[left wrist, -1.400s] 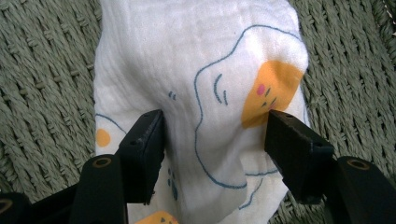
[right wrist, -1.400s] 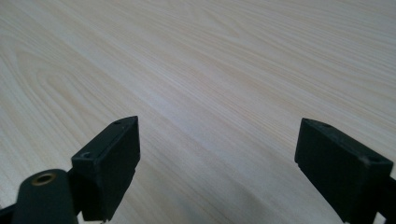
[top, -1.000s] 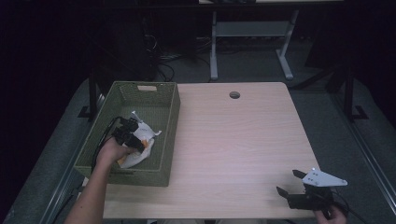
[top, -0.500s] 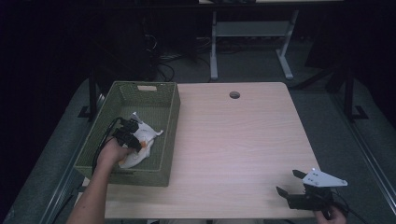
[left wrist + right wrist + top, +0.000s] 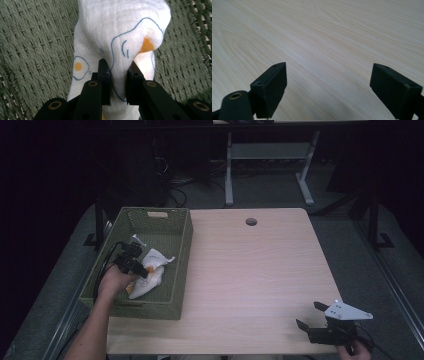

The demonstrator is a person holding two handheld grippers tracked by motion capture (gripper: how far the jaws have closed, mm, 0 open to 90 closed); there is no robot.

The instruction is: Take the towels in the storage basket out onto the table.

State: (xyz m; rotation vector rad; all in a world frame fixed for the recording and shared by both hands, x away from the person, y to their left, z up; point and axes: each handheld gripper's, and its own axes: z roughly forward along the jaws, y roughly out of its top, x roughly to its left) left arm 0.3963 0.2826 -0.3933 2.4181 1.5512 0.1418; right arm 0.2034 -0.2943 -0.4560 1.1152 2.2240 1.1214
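Observation:
A white cloth [image 5: 150,270] printed with fried eggs in blue and orange lies in the green woven basket [image 5: 172,227] on the table's left. My left gripper [image 5: 143,271] reaches into the basket and is shut on a fold of the white cloth [image 5: 120,32], jaws pinching it from both sides [image 5: 118,72]. My right gripper [image 5: 310,316] rests low over the table's front right corner, open, with nothing between its jaws [image 5: 328,82] but bare wood.
The light wooden table [image 5: 250,270] has a round cable hole [image 5: 251,221] near its far edge. A grey desk frame [image 5: 270,155] stands on the dark floor behind. The basket's walls enclose my left gripper closely.
The left hand and gripper have shifted slightly toward the person inside the basket, with the cloth pinched. The right gripper has not moved.

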